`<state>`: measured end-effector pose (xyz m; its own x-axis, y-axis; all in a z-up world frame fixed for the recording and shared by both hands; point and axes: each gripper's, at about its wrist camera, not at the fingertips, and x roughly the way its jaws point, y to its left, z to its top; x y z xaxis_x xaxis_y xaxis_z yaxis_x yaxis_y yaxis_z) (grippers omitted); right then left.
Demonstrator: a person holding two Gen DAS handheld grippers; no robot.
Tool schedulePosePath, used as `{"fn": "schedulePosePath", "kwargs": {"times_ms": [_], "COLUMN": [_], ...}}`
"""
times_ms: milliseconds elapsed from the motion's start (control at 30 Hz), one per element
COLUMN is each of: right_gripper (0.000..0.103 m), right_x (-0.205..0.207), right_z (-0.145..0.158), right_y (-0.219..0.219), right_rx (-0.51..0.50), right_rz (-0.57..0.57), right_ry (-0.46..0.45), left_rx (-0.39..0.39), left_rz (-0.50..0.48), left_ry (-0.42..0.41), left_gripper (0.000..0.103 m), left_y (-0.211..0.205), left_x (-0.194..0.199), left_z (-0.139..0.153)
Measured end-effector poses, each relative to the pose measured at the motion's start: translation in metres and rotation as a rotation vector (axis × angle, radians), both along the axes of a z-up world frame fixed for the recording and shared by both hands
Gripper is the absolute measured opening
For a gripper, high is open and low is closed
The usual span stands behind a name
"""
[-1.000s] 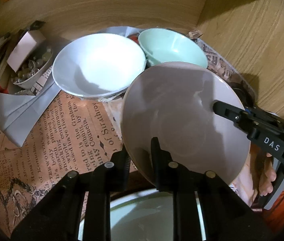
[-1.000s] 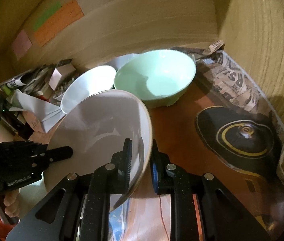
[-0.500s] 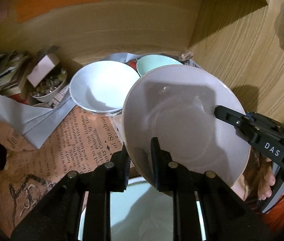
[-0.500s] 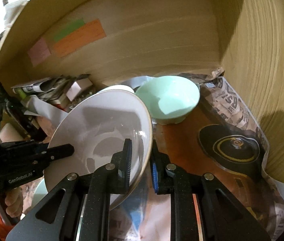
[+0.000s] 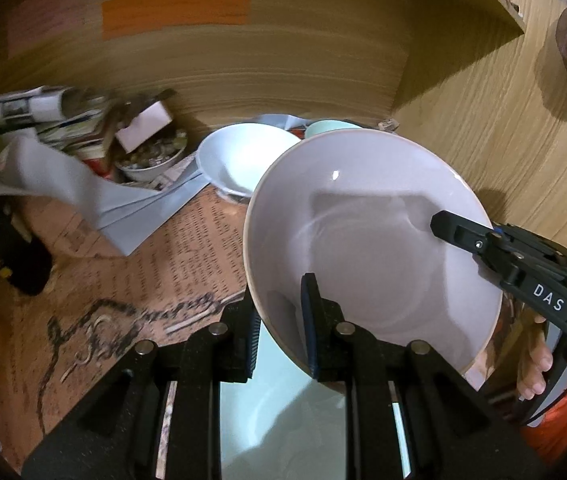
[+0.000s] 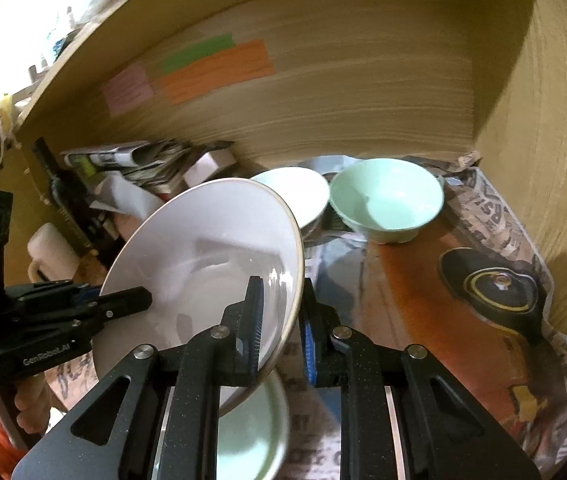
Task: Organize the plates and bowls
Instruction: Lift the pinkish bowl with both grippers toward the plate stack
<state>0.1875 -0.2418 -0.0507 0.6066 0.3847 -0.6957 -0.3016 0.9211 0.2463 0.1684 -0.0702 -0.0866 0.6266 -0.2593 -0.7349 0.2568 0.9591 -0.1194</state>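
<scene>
A large pale grey bowl (image 5: pixel 367 240) is held in the air, tilted, by both grippers. My left gripper (image 5: pixel 283 320) is shut on its near-left rim; my right gripper (image 6: pixel 279 320) is shut on its right rim, and the bowl (image 6: pixel 211 264) shows there too. Each gripper shows in the other's view: the right (image 5: pixel 483 240), the left (image 6: pixel 115 304). Below the held bowl lies a light green dish (image 6: pixel 255 428), also seen in the left wrist view (image 5: pixel 283 420). At the back stand a white bowl (image 5: pixel 239 156) and a mint green bowl (image 6: pixel 387 200).
The shelf is lined with newspaper (image 5: pixel 143 280). A small bowl of bits (image 5: pixel 151 156), a grey folded sheet (image 5: pixel 95 196) and stacked papers (image 6: pixel 143 160) crowd the back left. Wooden walls close the back (image 6: pixel 323 80) and right (image 6: pixel 555 160). A dark bottle (image 5: pixel 7 240) stands left.
Both grippers have pulled back and up with the grey bowl. The white and mint bowls now look farther away, and more of the back wall shows.
</scene>
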Motion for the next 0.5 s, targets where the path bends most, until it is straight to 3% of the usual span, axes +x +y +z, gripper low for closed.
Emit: {"fn": "schedulePosePath", "kwargs": {"times_ms": [500], "right_gripper": [0.016], "right_x": [-0.031], "right_z": [0.005], "right_y": [0.055], "right_rx": [0.009], "right_rz": [0.118], "right_ry": [-0.021], "left_rx": [-0.012], "left_rz": [0.118], "left_ry": [-0.061], "left_gripper": [0.019], "left_y": [0.071], "left_x": [-0.061], "left_z": [0.01]}}
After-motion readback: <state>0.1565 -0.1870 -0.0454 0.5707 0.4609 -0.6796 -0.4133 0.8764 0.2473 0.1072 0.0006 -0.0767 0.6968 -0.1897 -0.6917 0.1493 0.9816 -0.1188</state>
